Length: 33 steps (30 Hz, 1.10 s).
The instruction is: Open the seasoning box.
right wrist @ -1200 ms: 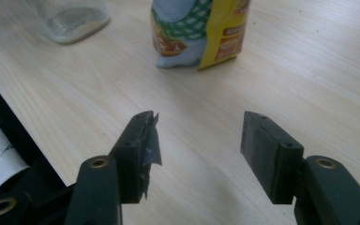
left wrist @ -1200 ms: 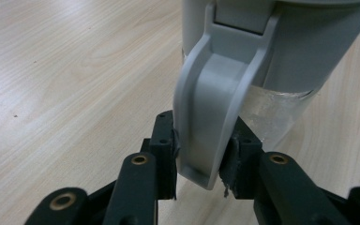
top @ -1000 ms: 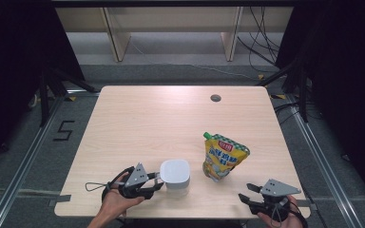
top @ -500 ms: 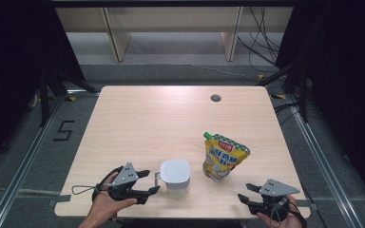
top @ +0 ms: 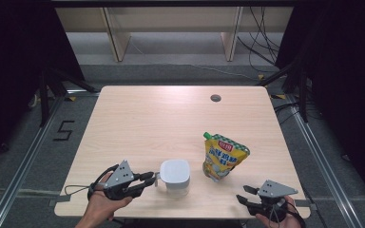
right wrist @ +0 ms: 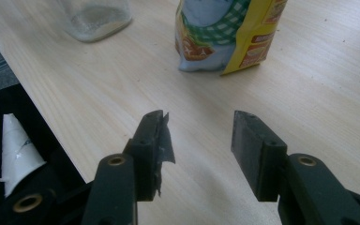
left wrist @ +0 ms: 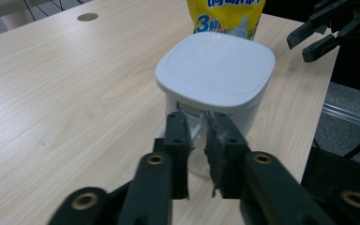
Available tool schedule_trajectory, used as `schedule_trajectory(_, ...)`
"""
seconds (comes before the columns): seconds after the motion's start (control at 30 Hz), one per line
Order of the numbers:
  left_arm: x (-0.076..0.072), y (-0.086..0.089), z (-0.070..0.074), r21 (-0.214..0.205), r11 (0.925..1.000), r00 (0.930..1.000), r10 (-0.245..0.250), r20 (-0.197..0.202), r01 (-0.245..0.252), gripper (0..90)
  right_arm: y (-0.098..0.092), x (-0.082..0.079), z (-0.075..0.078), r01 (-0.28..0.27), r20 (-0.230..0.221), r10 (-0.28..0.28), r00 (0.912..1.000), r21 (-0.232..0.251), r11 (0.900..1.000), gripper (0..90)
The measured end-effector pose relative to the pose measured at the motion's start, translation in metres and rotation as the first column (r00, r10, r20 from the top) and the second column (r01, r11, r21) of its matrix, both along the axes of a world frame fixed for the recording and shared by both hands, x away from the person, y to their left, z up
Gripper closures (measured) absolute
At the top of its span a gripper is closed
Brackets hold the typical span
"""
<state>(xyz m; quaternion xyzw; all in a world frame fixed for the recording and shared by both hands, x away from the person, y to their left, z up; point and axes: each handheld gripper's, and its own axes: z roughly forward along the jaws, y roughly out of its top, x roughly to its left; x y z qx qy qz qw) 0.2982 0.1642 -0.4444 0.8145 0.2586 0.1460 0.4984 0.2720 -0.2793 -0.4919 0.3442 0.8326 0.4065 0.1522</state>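
The wooden surface [top: 171,123] spreads wide and mostly bare, and near its front edge stands the yellow pouch [top: 224,156], upright with its spout at the top corner, soft-sided and likely to slump or buckle if squeezed hard. Just to its left sits the clear jar [top: 175,178] with the white lid [left wrist: 215,65], a squarish, rounded thing; its walls look like glass or hard plastic, so I judge it stiff, smooth and a bit slippery, possibly fragile if tipped. Now the left claw [top: 152,179] is right against the jar's left side, and in the left gripper view its jaws have just been closing, drawn almost together around a small handle or tab below the lid; they look pinched on that part, though how firmly is hard to tell. That handle seems the sensible hold, since the body is too broad and slick for a sure pinch. Over at the front right corner, the right claw [top: 245,194] hovers low, jaws apart with nothing between them, well short of the pouch.
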Motion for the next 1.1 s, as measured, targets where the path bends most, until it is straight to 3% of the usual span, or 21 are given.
schedule_trajectory(0.13,0.000,-0.007,0.006,-0.007,0.9997,0.9995,-0.025,0.020,0.025,88.1,0.004,-0.002,0.002,-0.003,0.005,0.003,1.0000,0.000,1.0000,60.3)
schedule_trajectory(0.17,0.001,-0.009,0.007,-0.011,0.9996,0.9994,-0.026,0.022,0.026,88.8,0.006,-0.002,0.003,-0.013,0.026,0.013,0.9996,0.001,0.9999,62.0)
schedule_trajectory(0.2,0.002,-0.010,0.008,0.000,0.9995,0.9989,-0.031,0.036,0.031,88.8,0.008,-0.002,0.003,-0.020,0.022,0.020,0.9996,0.009,0.9998,62.6)
schedule_trajectory(0.33,0.007,-0.019,0.010,-0.015,0.9993,0.9985,-0.034,0.041,0.035,88.8,0.016,-0.006,0.006,-0.036,0.047,0.036,0.9983,0.003,0.9994,66.1)
schedule_trajectory(0.53,0.012,-0.026,0.012,0.004,0.9996,0.9988,-0.029,0.041,0.029,88.7,0.021,-0.007,0.006,-0.064,0.076,0.064,0.9950,-0.004,0.9979,69.0)
schedule_trajectory(0.6,0.015,-0.025,0.011,0.002,0.9997,0.9987,-0.025,0.044,0.025,88.7,0.022,-0.008,0.007,-0.063,0.065,0.063,0.9959,0.000,0.9980,70.9)
schedule_trajectory(0.73,0.016,-0.022,0.009,-0.028,0.9996,0.9997,-0.003,0.023,0.004,88.7,0.023,-0.008,0.008,-0.064,0.104,0.064,0.9925,0.004,0.9979,73.4)
schedule_trajectory(1.0,0.018,-0.020,0.010,-0.019,0.9997,0.9992,-0.014,0.038,0.015,88.7,0.034,-0.007,0.010,-0.082,0.128,0.079,0.9886,0.019,0.9964,79.6)
schedule_trajectory(1.1,0.017,-0.020,0.009,-0.023,0.9997,0.9990,-0.010,0.044,0.011,88.8,0.043,-0.006,0.013,-0.107,0.145,0.098,0.9845,0.051,0.9930,84.8)
